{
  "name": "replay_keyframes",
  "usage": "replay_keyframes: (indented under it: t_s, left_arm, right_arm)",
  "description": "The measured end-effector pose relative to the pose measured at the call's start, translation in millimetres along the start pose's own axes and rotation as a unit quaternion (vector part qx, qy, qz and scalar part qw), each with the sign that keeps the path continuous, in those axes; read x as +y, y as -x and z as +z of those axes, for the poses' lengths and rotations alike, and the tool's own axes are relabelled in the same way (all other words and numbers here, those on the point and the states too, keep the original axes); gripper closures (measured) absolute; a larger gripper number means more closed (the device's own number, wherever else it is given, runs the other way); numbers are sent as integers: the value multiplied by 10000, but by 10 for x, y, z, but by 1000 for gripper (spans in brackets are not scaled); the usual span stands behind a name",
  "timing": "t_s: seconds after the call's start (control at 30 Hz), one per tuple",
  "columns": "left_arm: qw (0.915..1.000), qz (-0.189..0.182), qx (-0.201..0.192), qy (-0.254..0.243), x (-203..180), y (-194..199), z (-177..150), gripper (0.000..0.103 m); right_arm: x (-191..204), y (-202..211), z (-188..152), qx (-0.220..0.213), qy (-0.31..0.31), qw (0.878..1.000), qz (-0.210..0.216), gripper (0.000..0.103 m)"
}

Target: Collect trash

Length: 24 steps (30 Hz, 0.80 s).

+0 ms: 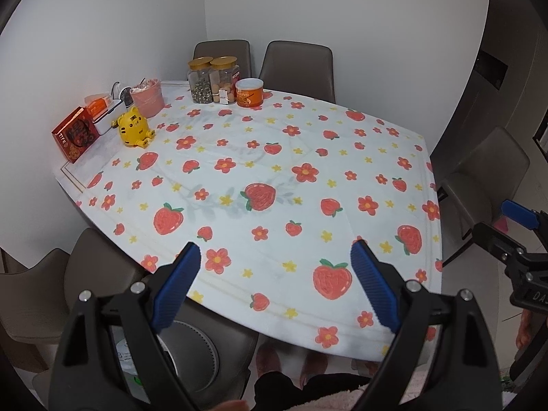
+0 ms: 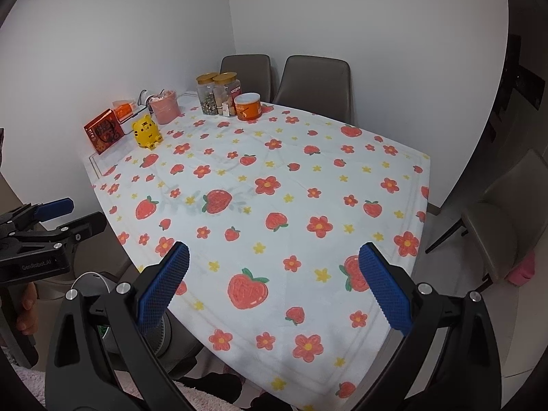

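My left gripper (image 1: pixel 275 257) is open and empty, held over the near edge of the table (image 1: pixel 342 157) with its strawberry-and-flower cloth. My right gripper (image 2: pixel 274 260) is open and empty too, over the near part of the same table (image 2: pixel 342 171). A pink bucket (image 1: pixel 147 97) holding what looks like crumpled scraps stands at the far left; it also shows in the right wrist view (image 2: pixel 165 106). I see no loose trash on the cloth. Each gripper shows at the edge of the other's view: the right gripper (image 1: pixel 520 226), the left gripper (image 2: pixel 65 215).
At the table's far end stand two gold-lidded jars (image 1: pixel 212 80), an orange can (image 1: pixel 249 93), a yellow tiger toy (image 1: pixel 133 126), a red box (image 1: pixel 73 133) and a white box (image 1: pixel 108 118). Brown chairs (image 1: pixel 298 65) surround the table. A round grey-and-white device (image 1: pixel 191 349) sits on the near chair.
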<state>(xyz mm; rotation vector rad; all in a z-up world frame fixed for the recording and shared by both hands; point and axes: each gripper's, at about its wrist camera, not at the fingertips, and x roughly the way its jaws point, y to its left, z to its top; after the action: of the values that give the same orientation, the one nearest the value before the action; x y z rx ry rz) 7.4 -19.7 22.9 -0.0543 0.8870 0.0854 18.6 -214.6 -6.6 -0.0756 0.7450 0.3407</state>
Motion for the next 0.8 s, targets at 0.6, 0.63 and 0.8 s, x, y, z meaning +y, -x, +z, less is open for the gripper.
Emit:
replay_keyframes:
  t_s: [0.6,0.63,0.8]
  left_arm:
    - [10000,-43,23,12,46,-105,18,14]
    - [10000,-37,27,18,34,-92,23,14]
    - [10000,-28,28,21,38,-113,37,14]
  right_arm:
    - [28,-28,64,-21,-5,10000,-11,7]
    - [25,-28,62,-19,-10,10000,2,7]
    - [23,-44,82,-10,-7,10000,18,7]
